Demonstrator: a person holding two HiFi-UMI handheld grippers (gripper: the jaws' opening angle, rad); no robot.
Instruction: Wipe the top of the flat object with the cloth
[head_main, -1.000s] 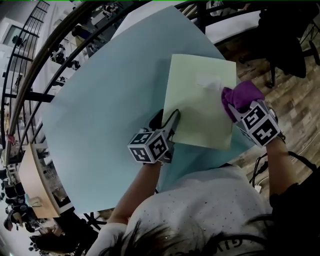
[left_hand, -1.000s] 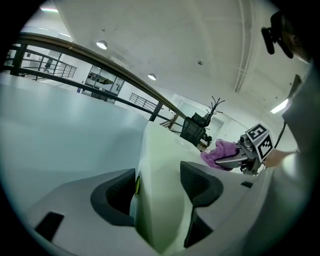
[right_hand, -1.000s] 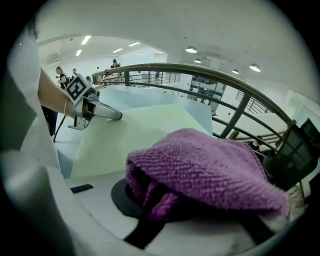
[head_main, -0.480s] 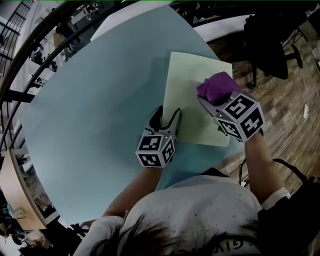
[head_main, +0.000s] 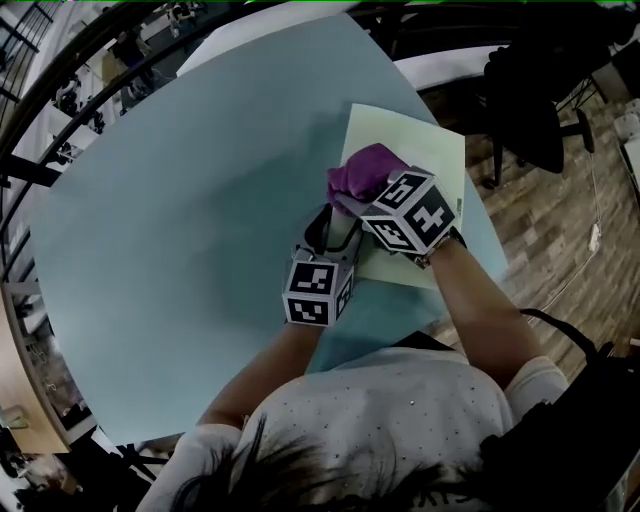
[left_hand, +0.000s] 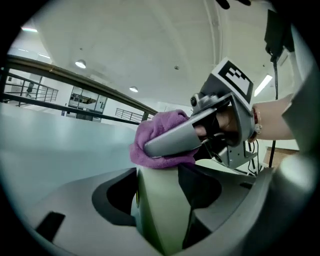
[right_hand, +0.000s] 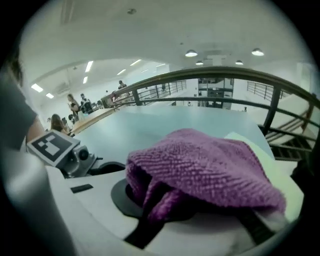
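Head view: a pale green, flat rectangular sheet (head_main: 432, 160) lies on a round, pale blue table (head_main: 180, 200), towards the table's right edge. A bunched purple terry cloth (head_main: 362, 172) rests on the sheet's left part, close to its near-left corner.

Right gripper (head_main: 380, 203): jaws clamped on the purple cloth. The right gripper view shows the fabric bunched between the jaws and draped over their tips. The gripper's marker cube sits above the sheet.

Left gripper (head_main: 333, 230): positioned at the sheet's near-left corner, just beside the cloth. The left gripper view shows the green sheet running between the jaws, with a dark gap on either side. The jaws have just been closing but stand wide apart, not pressing on the sheet. In that view the cloth meets the sheet directly ahead of these jaws.
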